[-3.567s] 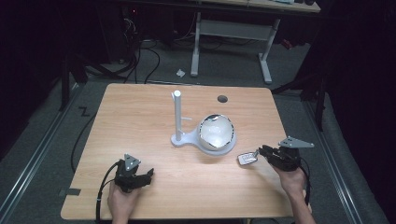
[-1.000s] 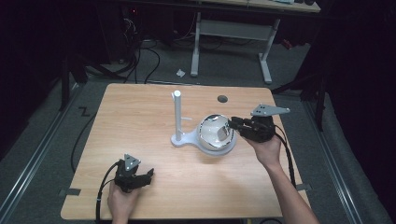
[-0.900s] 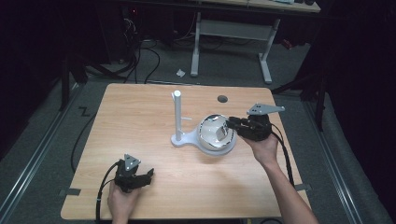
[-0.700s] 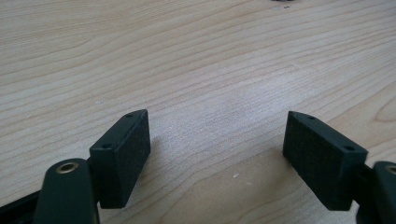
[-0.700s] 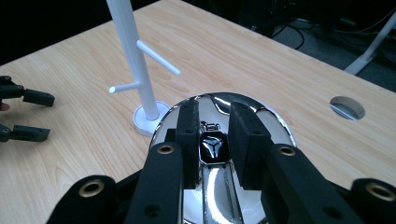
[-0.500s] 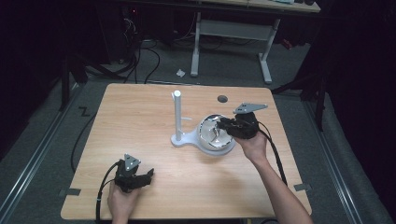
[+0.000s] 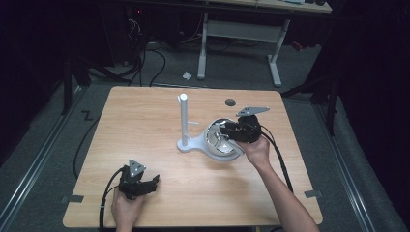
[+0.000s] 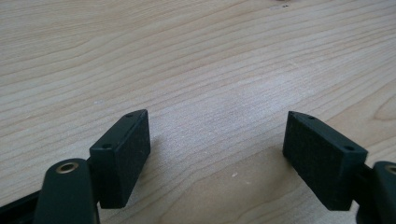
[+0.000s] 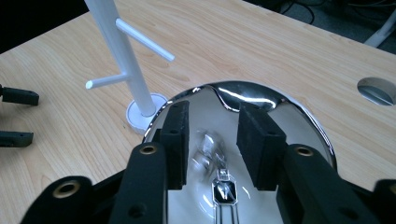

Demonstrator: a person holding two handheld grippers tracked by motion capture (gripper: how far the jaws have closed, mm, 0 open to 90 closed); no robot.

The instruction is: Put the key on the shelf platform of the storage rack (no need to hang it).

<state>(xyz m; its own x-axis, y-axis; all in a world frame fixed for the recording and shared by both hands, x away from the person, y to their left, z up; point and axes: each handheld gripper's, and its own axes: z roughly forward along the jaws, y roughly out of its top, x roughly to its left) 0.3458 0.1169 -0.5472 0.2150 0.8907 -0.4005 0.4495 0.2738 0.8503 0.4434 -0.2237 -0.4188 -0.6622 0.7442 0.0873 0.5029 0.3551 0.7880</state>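
Keychain-like trinket [image 9: 223, 184], judging by the clear bit and dark tag, lies in the shiny metal dish [image 7: 212, 140] beside the white peg stand [image 7: 183, 121], mid-table.

High view: right gripper [image 7: 227, 133] is over the dish; left gripper [image 7: 152, 182] rests near the front edge, well apart.

Left gripper view: jaws spread wide over bare tabletop [image 8: 196, 60], nothing between them.

Right gripper view: jaws part-open, straddling the trinket inside the dish, no contact I can confirm. Looks like the grasp step. Next move probably: drop lower, pinch the trinket without scraping the dish, lift toward a peg.
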